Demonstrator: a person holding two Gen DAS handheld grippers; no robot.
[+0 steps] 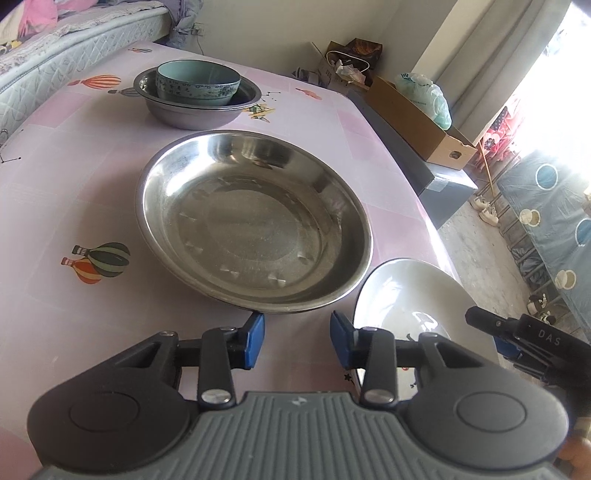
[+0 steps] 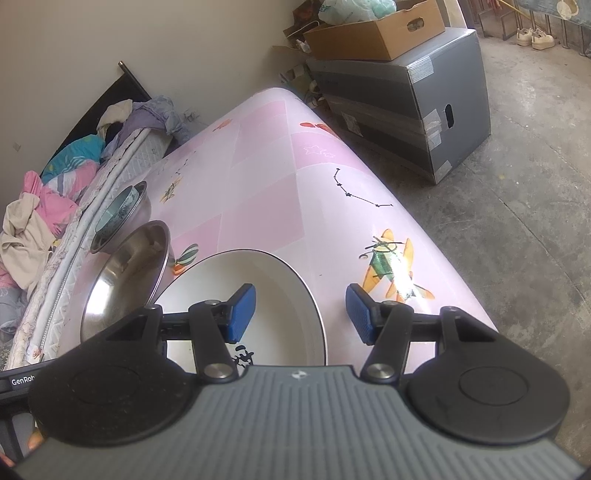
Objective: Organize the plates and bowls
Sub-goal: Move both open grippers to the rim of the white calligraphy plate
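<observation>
A large steel plate (image 1: 255,221) lies in the middle of the pink table (image 1: 74,166). Behind it a teal bowl (image 1: 197,83) sits inside a steel bowl (image 1: 192,114). My left gripper (image 1: 297,339) hovers open just short of the steel plate's near rim, nothing between its blue pads. To the right lies a white plate (image 1: 402,295) with a dark print. My right gripper (image 2: 301,314) is open and straddles the right rim of the white plate (image 2: 258,288): one finger over the inside, one outside, pads not touching. The steel plate (image 2: 125,273) lies to its left.
A mattress with bedding (image 1: 55,55) borders the table's far left side. Beyond the right edge a cardboard box (image 2: 373,33) rests on a grey taped box (image 2: 406,107). Shoes (image 1: 485,210) and a patterned cloth lie on the concrete floor (image 2: 517,221).
</observation>
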